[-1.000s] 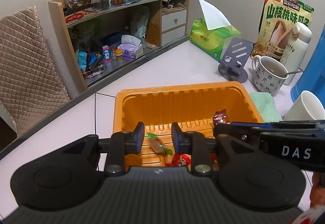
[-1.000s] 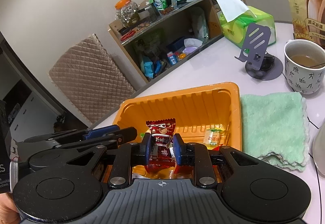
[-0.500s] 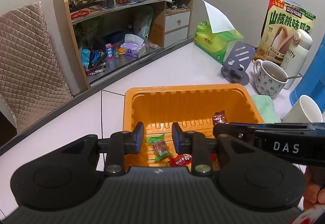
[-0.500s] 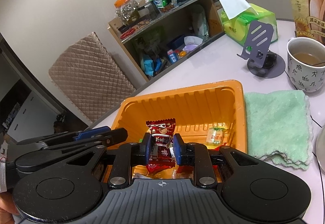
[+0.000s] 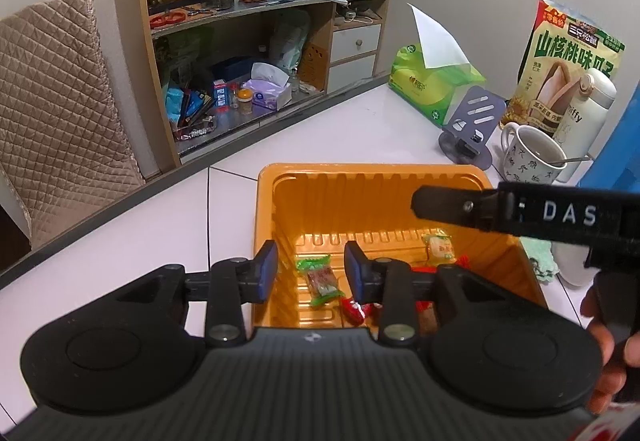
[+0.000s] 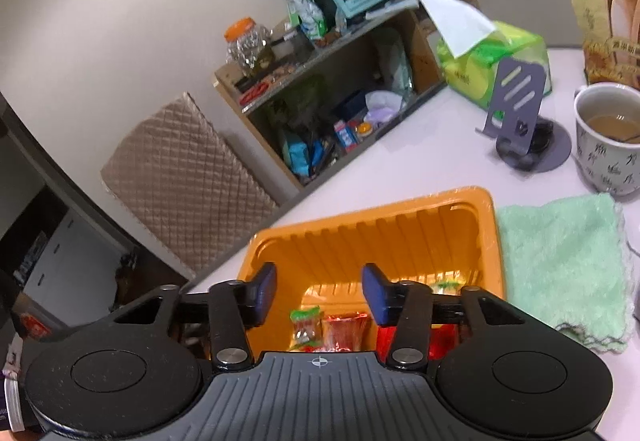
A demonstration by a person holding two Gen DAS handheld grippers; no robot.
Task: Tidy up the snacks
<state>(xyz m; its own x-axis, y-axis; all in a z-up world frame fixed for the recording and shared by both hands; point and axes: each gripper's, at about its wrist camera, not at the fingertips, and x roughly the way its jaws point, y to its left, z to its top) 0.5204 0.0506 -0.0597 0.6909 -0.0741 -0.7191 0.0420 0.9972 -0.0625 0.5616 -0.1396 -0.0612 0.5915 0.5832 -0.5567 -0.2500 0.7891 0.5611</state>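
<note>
An orange plastic tray (image 5: pixel 360 177) (image 6: pixel 400 213) sits on the white table. In it lie a green-wrapped snack (image 5: pixel 319 278) (image 6: pixel 306 325), a red-wrapped candy (image 5: pixel 354 310), a pale yellow-green packet (image 5: pixel 439 246) and a dark red snack packet (image 6: pixel 346 333). My left gripper (image 5: pixel 310 271) is open and empty above the tray's near left end. My right gripper (image 6: pixel 319 289) is open and empty above the tray; its side crosses the left wrist view (image 5: pixel 500 211).
A green cloth (image 6: pixel 564 265) lies right of the tray. Behind stand a grey phone stand (image 5: pixel 470 121), a mug with a spoon (image 5: pixel 532 157), a green tissue pack (image 5: pixel 434 81), a large snack bag (image 5: pixel 568 61) and a white bottle (image 5: pixel 588 101). A wooden shelf (image 5: pixel 256 53) stands beyond the table.
My right gripper opened and let go of the dark red snack packet, which now lies in the tray. The right gripper rose. My left gripper stayed open.
</note>
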